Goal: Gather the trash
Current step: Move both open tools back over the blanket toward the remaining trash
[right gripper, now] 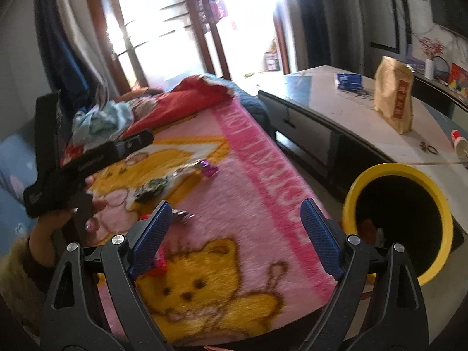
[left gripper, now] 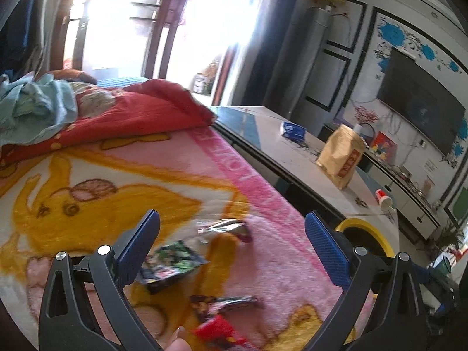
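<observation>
The left gripper (left gripper: 232, 234) stood spread wide and empty above the pink cartoon-print blanket (left gripper: 263, 263). Crumpled foil snack wrappers (left gripper: 172, 260) lay on the blanket between its blue pads (left gripper: 324, 248). The right gripper (right gripper: 235, 225) was likewise spread and empty. The yellow-rimmed round bin (right gripper: 397, 219) stood right of the blanket, near the pale low table (right gripper: 336, 117).

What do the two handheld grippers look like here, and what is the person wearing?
Both the left gripper and right gripper have black plastic frames with silver rivets and blue textured pads on the jaws. No cables show. A fuzzy beige sleeve with a dark cuff is visible.
</observation>
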{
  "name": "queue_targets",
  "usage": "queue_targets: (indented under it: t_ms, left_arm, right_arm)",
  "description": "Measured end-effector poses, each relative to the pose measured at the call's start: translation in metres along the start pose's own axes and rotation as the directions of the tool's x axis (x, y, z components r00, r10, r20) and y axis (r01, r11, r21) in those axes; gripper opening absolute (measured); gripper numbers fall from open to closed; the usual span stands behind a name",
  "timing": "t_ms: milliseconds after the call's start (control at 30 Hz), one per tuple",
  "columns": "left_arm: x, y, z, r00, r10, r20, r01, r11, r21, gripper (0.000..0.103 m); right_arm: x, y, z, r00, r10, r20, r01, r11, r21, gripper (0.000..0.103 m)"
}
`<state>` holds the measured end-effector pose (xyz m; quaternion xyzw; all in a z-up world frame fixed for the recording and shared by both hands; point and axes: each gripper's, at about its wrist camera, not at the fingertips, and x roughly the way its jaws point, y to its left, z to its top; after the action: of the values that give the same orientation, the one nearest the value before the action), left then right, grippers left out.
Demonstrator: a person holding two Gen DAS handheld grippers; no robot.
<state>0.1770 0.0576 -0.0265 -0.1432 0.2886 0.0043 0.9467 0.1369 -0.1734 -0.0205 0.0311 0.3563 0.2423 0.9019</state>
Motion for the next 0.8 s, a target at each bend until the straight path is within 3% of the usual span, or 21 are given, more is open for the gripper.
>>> queue_targets:
  t_ms: [500,800]
  left_arm:
    - [0.003,0.067,-0.011,0.995,0.063,-0.076,-0.071,0.992,-0.109,0.096]
    - [0.018,0.093,-0.027,0.986,0.035,-0.161,-0.065,0.981,-0.184,0.096]
  right_arm:
    - [0.041,0.067,-0.027,0.989,0.073,-0.131,-0.091,0.986,-0.14,0.081]
    - [0.063,0.084,-0.043,0.98,0.071,-0.185,-0.107,0.975,-0.194,0.081]
